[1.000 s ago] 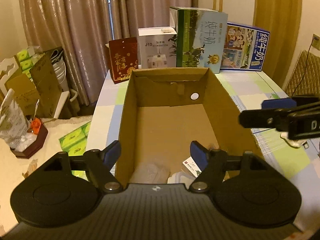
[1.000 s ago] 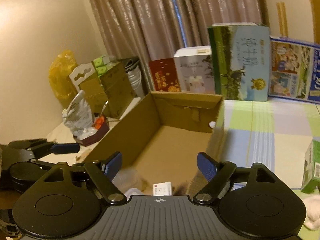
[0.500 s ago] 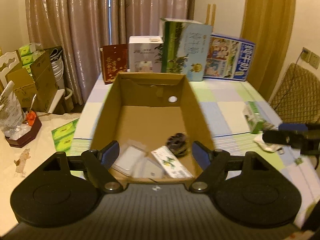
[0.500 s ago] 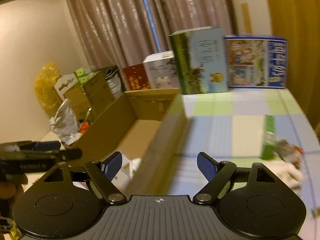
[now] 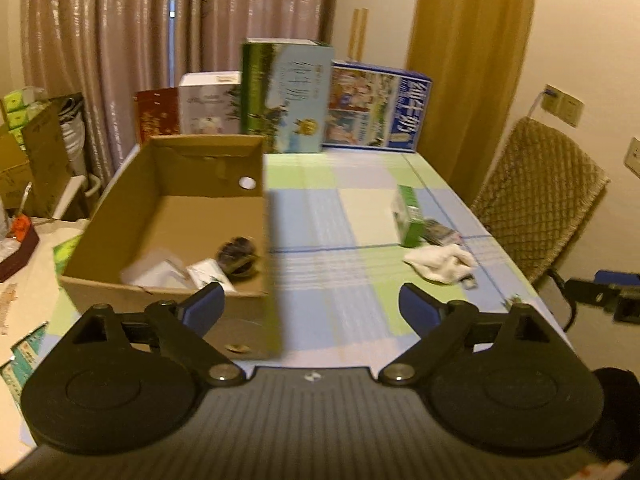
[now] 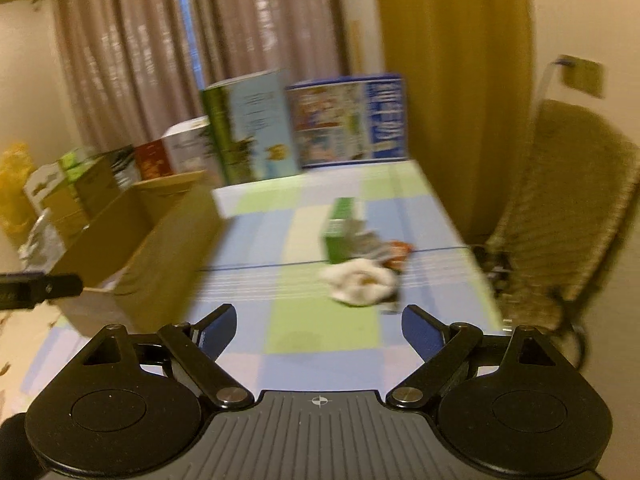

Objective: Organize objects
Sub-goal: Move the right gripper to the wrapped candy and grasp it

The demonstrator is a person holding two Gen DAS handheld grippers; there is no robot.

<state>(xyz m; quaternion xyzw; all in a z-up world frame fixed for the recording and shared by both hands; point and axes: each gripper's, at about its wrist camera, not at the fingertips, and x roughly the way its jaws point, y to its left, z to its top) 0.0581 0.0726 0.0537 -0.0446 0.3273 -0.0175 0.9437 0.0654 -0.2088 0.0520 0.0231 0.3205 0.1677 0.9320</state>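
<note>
Clutter is waiting in a tight cluster on the checked tablecloth (image 6: 328, 320): a white cloth (image 6: 360, 286) is touching a green carton (image 6: 340, 228) and some crumpled wrappers (image 6: 384, 250), so a grab at the cloth is risking snagging or toppling its neighbours, and the blurred view is making aim harder. The right gripper (image 6: 318, 332) is hovering above the table's near edge, pointing at that pile, jaws spread and empty. The left gripper (image 5: 310, 308) is hanging beside the cardboard box (image 5: 168, 216), likewise agape and carrying nothing.
</note>
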